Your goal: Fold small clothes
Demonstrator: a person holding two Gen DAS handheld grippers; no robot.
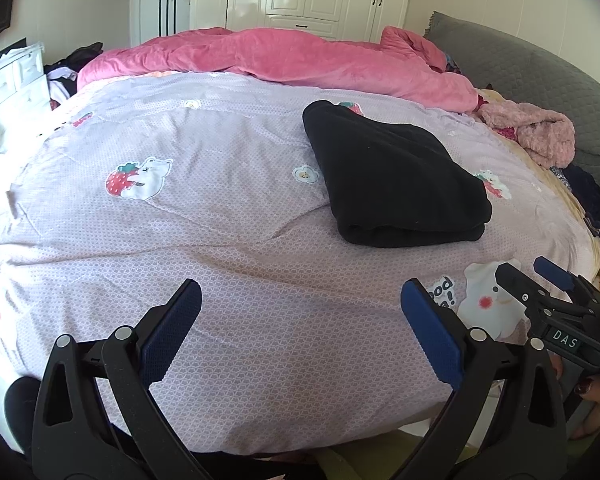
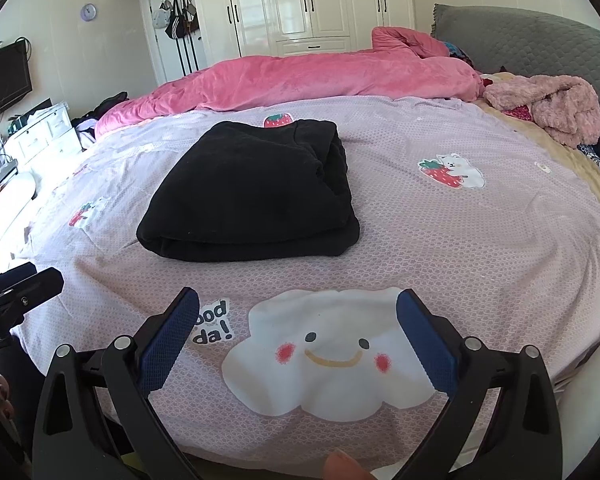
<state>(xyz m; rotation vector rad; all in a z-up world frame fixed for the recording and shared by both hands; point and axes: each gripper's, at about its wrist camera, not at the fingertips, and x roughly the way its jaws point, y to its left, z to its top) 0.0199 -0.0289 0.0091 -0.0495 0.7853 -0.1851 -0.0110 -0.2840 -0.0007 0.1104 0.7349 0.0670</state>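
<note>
A black garment (image 1: 392, 176) lies folded into a thick rectangle on the lilac bed cover (image 1: 204, 216); the right wrist view has the same garment (image 2: 252, 196) ahead and slightly left. My left gripper (image 1: 300, 296) hangs open over the cover near the bed's front edge, well short of the garment, nothing between its blue pads. My right gripper (image 2: 298, 304) is also open, above a smiling cloud print (image 2: 332, 352), empty. The right gripper (image 1: 540, 276) shows at the lower right of the left wrist view. The left gripper (image 2: 28, 284) shows at the left edge of the right wrist view.
A crumpled pink duvet (image 2: 308, 76) runs across the far side of the bed. A fluffy pink garment (image 2: 556, 108) lies by the grey headboard (image 2: 540, 40), dark clothes beside it. White wardrobes (image 2: 312, 4) stand behind; white drawers (image 2: 40, 136) and a TV at left.
</note>
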